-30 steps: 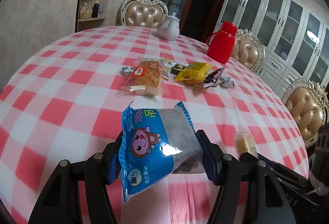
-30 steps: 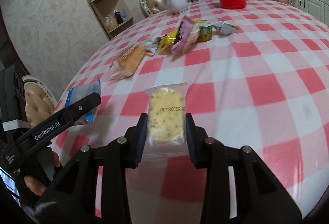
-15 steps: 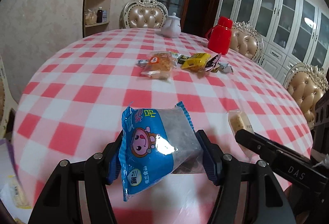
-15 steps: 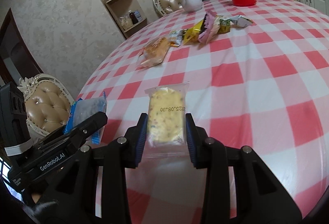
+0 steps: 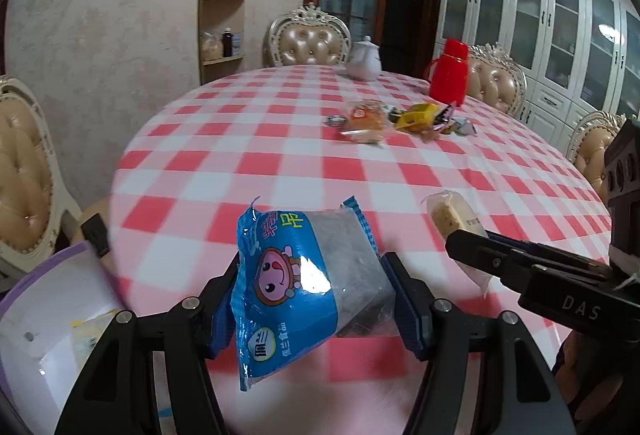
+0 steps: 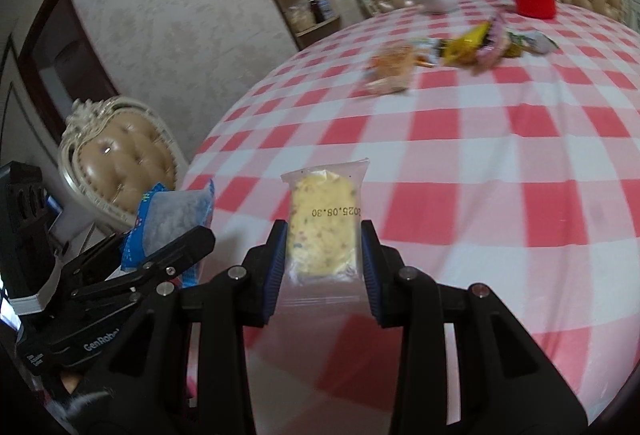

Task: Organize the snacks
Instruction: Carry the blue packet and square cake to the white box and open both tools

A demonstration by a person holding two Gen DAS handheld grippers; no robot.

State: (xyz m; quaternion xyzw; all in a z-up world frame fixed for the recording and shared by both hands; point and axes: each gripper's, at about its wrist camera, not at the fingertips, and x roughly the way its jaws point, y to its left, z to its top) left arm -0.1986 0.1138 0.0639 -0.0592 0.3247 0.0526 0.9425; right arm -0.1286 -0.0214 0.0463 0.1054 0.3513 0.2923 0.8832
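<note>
Left tongs [image 5: 312, 299]: I have them clamped about half-wide on a blue snack packet [image 5: 296, 275] with a cartoon face, held above the near edge of the table [image 5: 280, 155].
Right tongs [image 6: 324, 267]: I grip a clear-wrapped yellow cake [image 6: 322, 231], jaws narrow, date stamp facing up.
Side by side: both tongs hang level, near each other over the red-checked cloth.
Far pile [image 5: 404, 117]: more snacks lie loose mid-table, just short of the red flask [image 5: 450, 73] and white teapot [image 5: 364, 59].
Lower left: a white, purple-rimmed bin [image 5: 52, 323] sits beside the table.
</note>
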